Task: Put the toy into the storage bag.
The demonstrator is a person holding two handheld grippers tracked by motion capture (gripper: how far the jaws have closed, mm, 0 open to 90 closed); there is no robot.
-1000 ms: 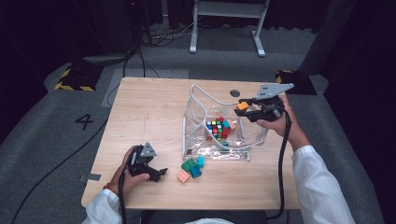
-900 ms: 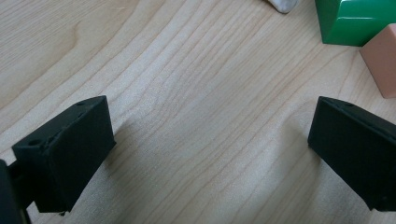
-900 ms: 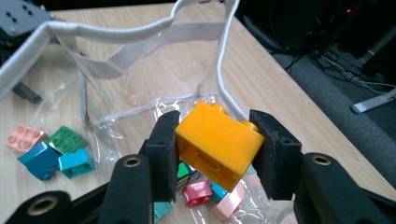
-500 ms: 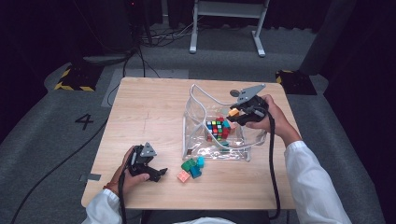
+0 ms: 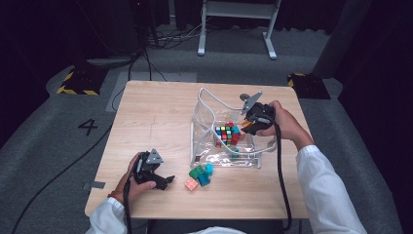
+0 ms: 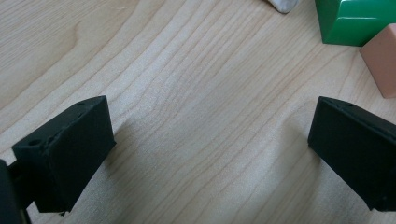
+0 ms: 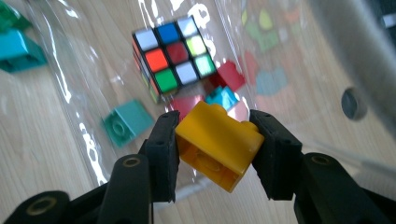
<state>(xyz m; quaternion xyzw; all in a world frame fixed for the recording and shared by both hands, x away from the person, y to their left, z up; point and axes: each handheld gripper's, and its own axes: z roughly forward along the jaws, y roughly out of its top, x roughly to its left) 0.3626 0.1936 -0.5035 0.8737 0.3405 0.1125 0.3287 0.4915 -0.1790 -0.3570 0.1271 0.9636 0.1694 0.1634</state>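
On the bench, a bag sits right of centre with a puzzle cube and loose bricks inside it. The right tongs hang over the bag's right side, clamping a brick. Just before the bag lies a small cluster of bricks; the left tongs rest left of that cluster, near the front edge.

Your left gripper: low at 7 o'clock, jaws spread wide, nothing between them, hand wrapped round its body. Your right gripper: at 2 o'clock, tipped downward, jaws clamped on a yellow brick; white-sleeved forearm reaching in from 5 o'clock.
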